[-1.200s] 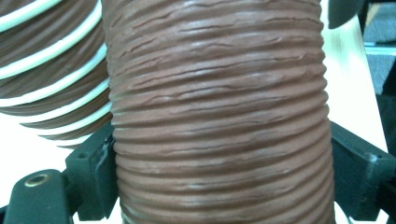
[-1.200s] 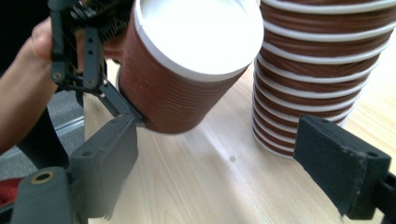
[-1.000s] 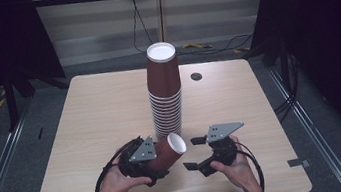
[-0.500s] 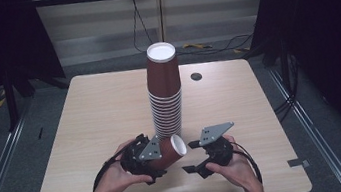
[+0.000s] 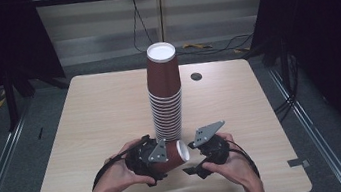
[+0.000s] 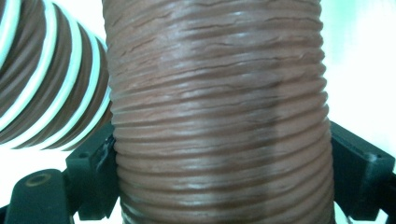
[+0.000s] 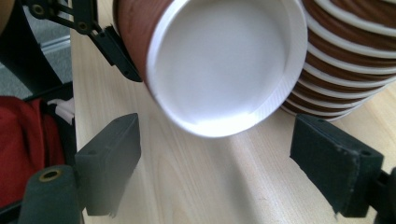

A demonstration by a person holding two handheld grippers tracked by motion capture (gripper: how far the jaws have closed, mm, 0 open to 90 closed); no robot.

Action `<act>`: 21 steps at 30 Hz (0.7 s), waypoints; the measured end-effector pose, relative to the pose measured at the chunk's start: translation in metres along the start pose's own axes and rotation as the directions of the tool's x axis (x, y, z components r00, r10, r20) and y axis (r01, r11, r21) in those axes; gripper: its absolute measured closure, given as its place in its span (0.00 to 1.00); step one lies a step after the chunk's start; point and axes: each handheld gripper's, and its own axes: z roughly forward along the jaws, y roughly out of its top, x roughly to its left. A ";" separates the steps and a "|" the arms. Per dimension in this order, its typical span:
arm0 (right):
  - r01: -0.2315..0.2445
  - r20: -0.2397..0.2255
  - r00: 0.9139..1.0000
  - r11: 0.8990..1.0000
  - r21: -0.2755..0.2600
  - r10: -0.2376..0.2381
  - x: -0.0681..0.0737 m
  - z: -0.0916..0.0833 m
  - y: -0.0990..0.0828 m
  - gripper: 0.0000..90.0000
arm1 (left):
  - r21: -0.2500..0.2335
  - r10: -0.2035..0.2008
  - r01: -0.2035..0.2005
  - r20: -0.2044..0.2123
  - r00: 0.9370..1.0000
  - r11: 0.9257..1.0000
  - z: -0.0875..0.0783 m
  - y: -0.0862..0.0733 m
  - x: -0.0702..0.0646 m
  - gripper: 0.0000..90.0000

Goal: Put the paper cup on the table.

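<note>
Clamped on both sides of a ribbed brown paper cup (image 6: 219,116), the jaws of my left gripper (image 5: 155,160) press its wall, as the left gripper view shows. That cup lies on its side above the pale wooden table (image 5: 95,111), close to the near edge and about midway along it, with its white-lined open mouth turned toward my right gripper (image 5: 196,165).

Right gripper: jaws spread wide, nothing between the pads. In the right gripper view the cup's mouth (image 7: 224,65) hangs just ahead of them, clear of both.

A tall stack of brown paper cups with white rims (image 5: 164,97) stands upside down near the middle of the table, its foot just behind the held cup. In the right gripper view the stack's lower rims (image 7: 345,60) sit right beside the cup's mouth; whether they touch, I cannot tell.

A small dark round hole (image 5: 196,76) sits toward the far edge, right of the stack.
</note>
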 end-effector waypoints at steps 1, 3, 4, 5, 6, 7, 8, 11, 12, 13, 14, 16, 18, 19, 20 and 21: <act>0.000 0.000 1.000 1.000 0.000 0.000 0.000 0.000 0.000 0.18 | 0.002 0.003 -0.003 0.004 1.000 1.000 0.000 0.000 -0.001 0.14; -0.005 -0.019 1.000 1.000 0.018 0.005 -0.002 0.002 0.001 0.18 | 0.034 0.038 -0.038 0.013 0.999 0.999 0.001 0.000 0.001 0.14; -0.005 -0.026 1.000 0.999 0.035 0.006 -0.003 0.004 0.002 0.18 | 0.034 0.020 -0.020 0.010 1.000 0.999 0.003 0.000 -0.001 0.14; -0.011 -0.035 0.999 0.999 0.049 0.013 -0.004 0.005 0.003 0.18 | 0.043 0.015 -0.016 0.011 1.000 0.999 0.003 0.000 -0.001 0.14; -0.021 -0.038 0.999 0.997 0.069 0.024 -0.005 0.006 0.004 0.18 | 0.051 0.019 -0.020 0.015 1.000 0.999 0.004 0.001 -0.001 0.14; -0.019 -0.042 0.999 0.997 0.074 0.022 -0.005 0.007 0.005 0.18 | 0.058 0.026 -0.027 0.019 0.999 0.998 0.005 0.001 -0.001 0.14; -0.016 -0.049 0.999 0.997 0.080 0.020 -0.005 0.007 0.006 0.20 | 0.058 0.019 -0.020 0.026 0.999 0.998 0.005 0.002 -0.001 0.14; -0.007 -0.059 0.998 0.995 0.098 0.013 -0.007 0.009 0.010 0.19 | 0.069 0.035 -0.037 0.029 0.999 0.997 0.006 0.004 -0.001 0.14; -0.003 -0.068 0.998 0.995 0.096 0.010 -0.008 0.010 0.010 0.20 | 0.069 0.036 -0.039 0.040 0.999 0.997 0.007 0.004 -0.001 0.14; -0.003 -0.075 0.997 0.995 0.102 0.010 -0.009 0.011 0.011 0.20 | 0.073 0.038 -0.041 0.039 0.998 0.996 0.007 0.005 -0.001 0.14; 0.004 -0.083 0.997 0.995 0.103 0.005 -0.010 0.012 0.012 0.19 | 0.078 0.041 -0.044 0.036 0.998 0.996 0.007 0.005 -0.002 0.14; 0.000 -0.096 0.995 0.992 0.123 0.012 -0.010 0.015 0.013 0.18 | 0.078 0.039 -0.043 0.049 0.998 0.996 0.009 0.006 -0.001 0.14; 0.013 -0.109 0.994 0.991 0.132 0.001 -0.010 0.018 0.015 0.18 | 0.082 0.045 -0.050 0.055 0.997 0.995 0.010 0.007 -0.001 0.14; 0.018 -0.121 0.993 0.991 0.136 -0.001 -0.011 0.019 0.015 0.18 | 0.085 0.049 -0.054 0.055 0.997 0.995 0.010 0.007 -0.001 0.14; 0.015 -0.137 0.991 0.990 0.140 0.004 -0.011 0.020 0.016 0.19 | 0.079 0.042 -0.046 0.061 0.997 0.996 0.012 0.008 -0.002 0.14; 0.019 -0.142 0.990 0.990 0.138 0.001 -0.011 0.021 0.017 0.20 | 0.080 0.044 -0.050 0.070 0.997 0.996 0.012 0.008 -0.003 0.14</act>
